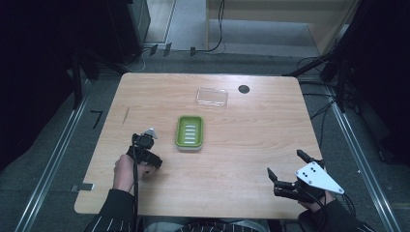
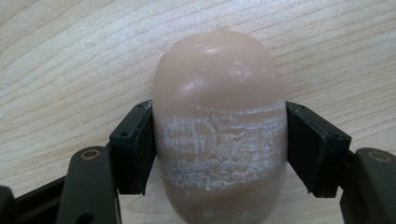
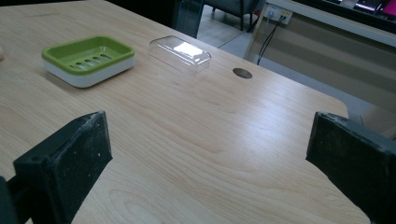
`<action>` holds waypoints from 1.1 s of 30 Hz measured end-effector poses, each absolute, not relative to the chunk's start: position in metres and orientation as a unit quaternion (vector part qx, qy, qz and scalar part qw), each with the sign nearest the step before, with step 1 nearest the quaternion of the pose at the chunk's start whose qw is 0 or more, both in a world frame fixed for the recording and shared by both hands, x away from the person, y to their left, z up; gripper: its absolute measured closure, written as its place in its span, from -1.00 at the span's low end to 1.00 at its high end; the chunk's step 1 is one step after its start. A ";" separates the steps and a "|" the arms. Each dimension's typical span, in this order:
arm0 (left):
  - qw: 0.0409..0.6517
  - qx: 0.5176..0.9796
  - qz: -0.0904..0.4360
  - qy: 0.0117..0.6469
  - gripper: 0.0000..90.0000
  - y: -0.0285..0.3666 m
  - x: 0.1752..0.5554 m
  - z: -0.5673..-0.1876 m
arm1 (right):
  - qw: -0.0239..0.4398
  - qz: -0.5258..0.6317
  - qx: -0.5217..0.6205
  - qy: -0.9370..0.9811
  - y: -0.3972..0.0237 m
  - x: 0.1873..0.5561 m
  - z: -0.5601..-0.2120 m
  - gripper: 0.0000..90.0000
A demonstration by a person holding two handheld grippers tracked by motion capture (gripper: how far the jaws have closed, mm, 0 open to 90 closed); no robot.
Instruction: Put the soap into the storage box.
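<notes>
The left gripper (image 2: 219,154) pinched a tan soap bar (image 2: 219,126) across its short width, the bar's long axis running away from the jaws, at the near left of the table (image 1: 251,121). The green soap dish (image 1: 189,131) lay just right and slightly farther, nothing between. A clear lid (image 1: 212,96) sat beyond. The right gripper (image 1: 287,169) waited near right, jaws spread, empty.
</notes>
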State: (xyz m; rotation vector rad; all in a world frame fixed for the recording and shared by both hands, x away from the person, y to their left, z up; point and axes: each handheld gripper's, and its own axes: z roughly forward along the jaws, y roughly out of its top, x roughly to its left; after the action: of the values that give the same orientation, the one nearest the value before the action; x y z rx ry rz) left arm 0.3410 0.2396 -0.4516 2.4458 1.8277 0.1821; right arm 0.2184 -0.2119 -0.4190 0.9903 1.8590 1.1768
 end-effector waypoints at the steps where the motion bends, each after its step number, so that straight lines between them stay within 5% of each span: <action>1: 0.042 0.799 0.059 0.597 -0.28 0.240 0.341 -0.452 | 0.356 0.456 0.384 0.720 -0.212 0.218 -0.419 -1.00; 33: 0.067 0.812 0.043 0.578 -0.26 0.235 0.343 -0.437 | 0.357 0.456 0.381 0.721 -0.212 0.218 -0.419 -1.00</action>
State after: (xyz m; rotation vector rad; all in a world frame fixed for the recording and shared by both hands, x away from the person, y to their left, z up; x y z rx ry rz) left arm 0.3427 0.2353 -0.4368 2.4482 1.7415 0.1302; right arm 0.2183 -0.2120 -0.4192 0.9841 1.8615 1.1760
